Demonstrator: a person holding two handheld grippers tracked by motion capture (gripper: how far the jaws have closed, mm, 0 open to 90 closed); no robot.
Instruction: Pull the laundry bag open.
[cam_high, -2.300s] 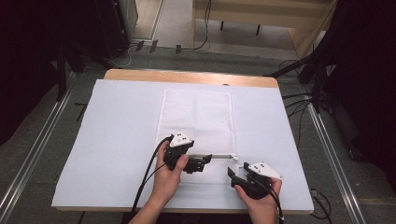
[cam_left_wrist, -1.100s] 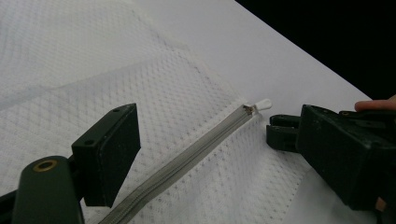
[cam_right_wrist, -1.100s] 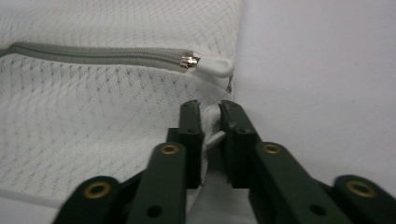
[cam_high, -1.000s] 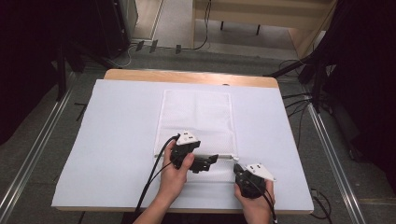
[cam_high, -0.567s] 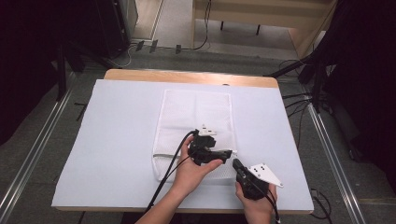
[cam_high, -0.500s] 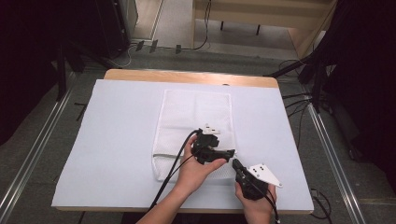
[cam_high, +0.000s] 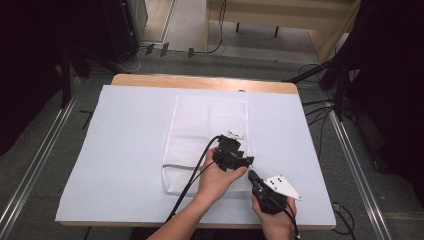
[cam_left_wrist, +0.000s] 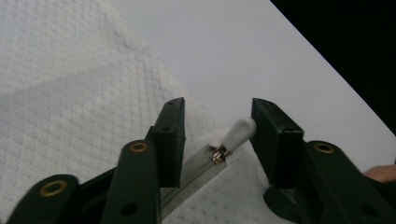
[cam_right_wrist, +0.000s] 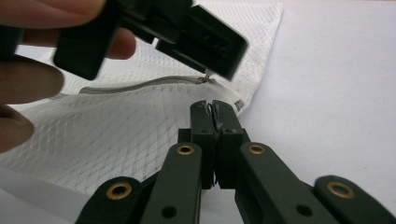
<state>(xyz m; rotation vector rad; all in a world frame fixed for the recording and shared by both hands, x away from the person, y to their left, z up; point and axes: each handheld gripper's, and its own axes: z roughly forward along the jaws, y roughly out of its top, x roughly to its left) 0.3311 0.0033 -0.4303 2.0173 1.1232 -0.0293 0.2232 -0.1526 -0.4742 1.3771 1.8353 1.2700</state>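
well over the near right part of the table (cam_high: 125, 150) — white mesh bag (cam_high: 207, 125) flat on the white cover, long way running away from the person, grey zipper (cam_high: 176, 166) across its near end. left gripper (cam_high: 246, 161) held in the left hand (cam_high: 217, 177) over the bag's near right corner, cable trailing back toward the person. jaws apart there, zipper pull (cam_left_wrist: 238, 130) between them with its white tab touching the right-hand jaw in the left gripper view, the other jaw clear of it. right gripper (cam_high: 251, 176) just beside, nearer the table edge, in the right hand (cam_high: 275, 220), grey plate on top. jaws pressed together in the right gripper view, pinching a fold of mesh at the bag's corner (cam_right_wrist: 212, 112). left gripper (cam_right_wrist: 205, 74) seen there just above the zipper, fingers (cam_right_wrist: 28, 84) at the left.
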